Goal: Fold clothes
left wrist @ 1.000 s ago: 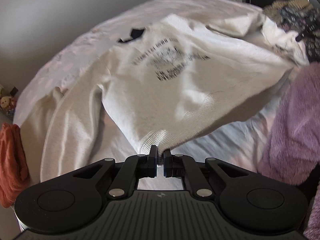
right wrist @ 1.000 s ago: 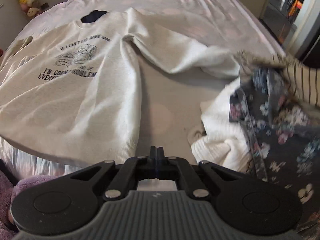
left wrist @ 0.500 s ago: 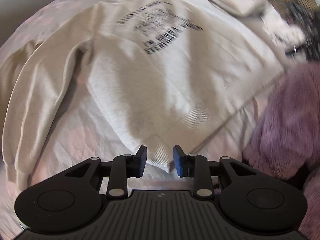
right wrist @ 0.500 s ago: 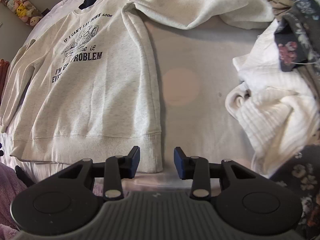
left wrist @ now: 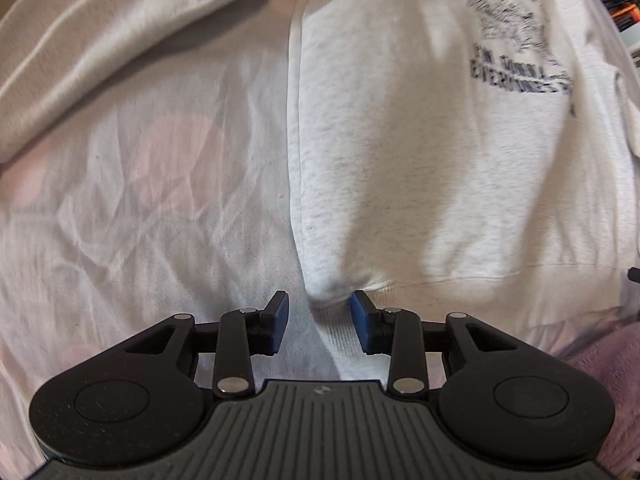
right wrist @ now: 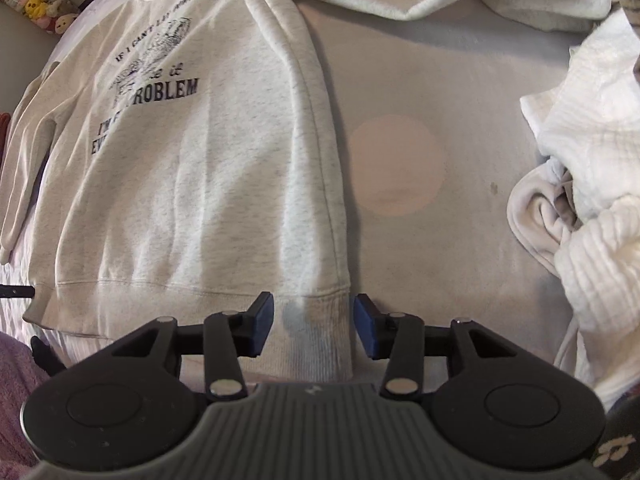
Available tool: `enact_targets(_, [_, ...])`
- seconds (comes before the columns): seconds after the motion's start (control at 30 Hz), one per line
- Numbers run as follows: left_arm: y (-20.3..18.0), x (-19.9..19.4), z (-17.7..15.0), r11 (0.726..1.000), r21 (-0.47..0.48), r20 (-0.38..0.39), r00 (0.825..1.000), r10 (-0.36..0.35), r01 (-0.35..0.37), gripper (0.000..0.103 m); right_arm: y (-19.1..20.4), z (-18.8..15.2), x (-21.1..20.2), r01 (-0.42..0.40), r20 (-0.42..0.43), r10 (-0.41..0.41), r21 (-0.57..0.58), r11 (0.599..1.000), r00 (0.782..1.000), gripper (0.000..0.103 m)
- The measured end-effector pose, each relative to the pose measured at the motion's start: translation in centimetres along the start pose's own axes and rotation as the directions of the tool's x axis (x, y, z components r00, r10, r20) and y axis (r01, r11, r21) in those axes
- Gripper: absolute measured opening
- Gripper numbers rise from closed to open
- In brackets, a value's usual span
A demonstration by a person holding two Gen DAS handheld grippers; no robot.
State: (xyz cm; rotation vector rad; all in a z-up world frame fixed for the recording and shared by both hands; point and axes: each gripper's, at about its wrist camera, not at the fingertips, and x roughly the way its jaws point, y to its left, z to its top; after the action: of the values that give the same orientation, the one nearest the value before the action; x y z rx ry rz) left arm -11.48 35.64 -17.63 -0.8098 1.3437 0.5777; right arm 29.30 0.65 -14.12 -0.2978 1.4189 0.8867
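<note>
- Left gripper (left wrist: pixel 318 322): jaws spread, just been opening, sweatshirt (left wrist: pixel 420 152) hem corner loose between the pads, 12 o'clock.
- Right gripper (right wrist: pixel 314 320): jaws apart, just been opening, other hem corner between them, unpinched.
- Sweatshirt flat on bedsheet (right wrist: pixel 440 92).
- White clothes pile (right wrist: pixel 592 184) at 3 o'clock.

Beyond the blue pads (right wrist: pixel 262 322), the sweatshirt (right wrist: pixel 224 184) is pale heather grey with dark navy print; the sheet (right wrist: pixel 440 240) right of them is pinkish-white.
</note>
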Motion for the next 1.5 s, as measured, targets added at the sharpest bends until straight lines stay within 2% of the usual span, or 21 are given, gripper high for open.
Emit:
enact_targets(0.1, [0.2, 1.4, 0.2, 1.000, -0.027, -0.015, 1.000, 0.005, -0.005, 0.032, -0.4, 0.0, 1.0, -0.009, -0.020, 0.010, 0.021, 1.000, 1.000, 0.043])
enact_targets(0.2, [0.3, 1.5, 0.0, 1.000, -0.029, -0.009, 1.000, -0.003, 0.003, 0.031, -0.8, 0.1, 1.8, -0.014, -0.029, 0.015, 0.039, 0.999, 0.999, 0.028])
enact_targets(0.27, [0.3, 1.1, -0.3, 0.999, -0.023, 0.005, 0.999, -0.032, 0.032, 0.013, -0.9, 0.1, 1.7, -0.016, -0.023, 0.017, 0.043, 0.999, 1.000, 0.021])
enact_targets(0.3, [0.2, 0.8, -0.5, 0.999, -0.018, 0.015, 0.999, -0.035, 0.035, 0.013, -0.8, 0.0, 1.5, -0.016, -0.018, 0.016, 0.038, 0.999, 1.000, 0.018])
enact_targets(0.33, [0.2, 0.2, -0.9, 0.999, -0.010, 0.029, 0.999, -0.035, 0.036, 0.009, -0.6, -0.2, 1.0, -0.013, -0.009, 0.013, 0.030, 0.999, 1.000, 0.015])
enact_targets(0.53, [0.2, -4.8, -2.8, 0.996, 0.052, 0.120, 0.989, -0.081, 0.075, 0.008, 0.3, -1.2, -4.7, -0.008, 0.082, 0.009, -0.009, 1.000, 0.997, 0.010])
enact_targets(0.67, [-0.8, -7.2, -4.2, 0.991, 0.122, 0.153, 0.986, -0.073, 0.054, 0.007, 0.2, -2.1, -8.3, 0.024, 0.117, -0.019, -0.037, 0.999, 0.993, 0.008])
enact_targets(0.7, [-1.1, -6.9, -4.1, 0.991, 0.130, 0.145, 0.988, -0.057, 0.038, 0.007, 0.0, -2.4, -8.6, 0.042, 0.111, -0.037, -0.040, 0.998, 0.993, 0.000])
enact_targets(0.77, [-1.7, -6.2, -4.0, 0.989, 0.146, 0.131, 0.991, -0.025, 0.006, 0.007, -0.6, -3.3, -7.9, 0.123, 0.085, -0.118, -0.049, 0.991, 0.989, 0.000])
enact_targets(0.83, [-2.2, -5.6, -3.9, 0.986, 0.162, 0.117, 0.993, 0.007, -0.026, 0.007, -2.3, -4.3, -6.8, 0.141, 0.067, -0.140, -0.012, 0.990, 0.988, 0.000])
enact_targets(0.97, [-2.8, -2.6, -2.7, 0.982, 0.147, 0.048, 0.993, 0.110, -0.115, 0.010, -5.0, -6.1, -4.9, 0.111, 0.062, -0.116, 0.076, 0.991, 0.991, 0.000])
enact_targets(1.1, [-2.8, -2.0, -1.6, 0.980, 0.133, 0.018, 0.989, 0.144, -0.145, 0.015, -5.6, -6.5, -5.2, 0.059, 0.118, -0.072, 0.111, 0.992, 0.990, 0.006])
enact_targets(1.17, [-2.8, -2.5, -1.5, 0.980, 0.138, 0.031, 0.990, 0.139, -0.142, 0.022, -5.6, -6.4, -5.5, 0.033, 0.151, -0.050, 0.114, 0.993, 0.987, 0.009])
enact_targets(1.2, [-2.7, -2.7, -1.5, 0.981, 0.138, 0.037, 0.991, 0.131, -0.135, 0.024, -5.6, -6.3, -5.6, 0.008, 0.164, -0.027, 0.111, 0.994, 0.986, 0.019])
enact_targets(1.23, [-2.5, -2.9, -1.5, 0.983, 0.133, 0.040, 0.992, 0.121, -0.125, 0.027, -5.5, -6.2, -5.5, -0.015, 0.171, -0.004, 0.107, 0.994, 0.985, 0.036])
enact_targets(1.27, [-2.2, -2.9, -1.4, 0.986, 0.121, 0.039, 0.993, 0.111, -0.115, 0.029, -5.4, -5.9, -5.1, -0.036, 0.168, 0.018, 0.103, 0.994, 0.986, 0.042])
enact_targets(1.37, [-1.2, -2.4, -1.2, 0.993, 0.075, 0.025, 0.996, 0.085, -0.087, 0.035, -4.9, -5.0, -3.2, -0.073, 0.133, 0.061, 0.081, 0.994, 0.989, 0.043])
enact_targets(1.5, [-0.4, -1.3, -0.9, 0.999, 0.020, -0.004, 0.999, 0.050, -0.050, 0.035, -4.1, -3.6, -0.6, -0.089, 0.084, 0.083, 0.071, 0.993, 0.993, 0.043])
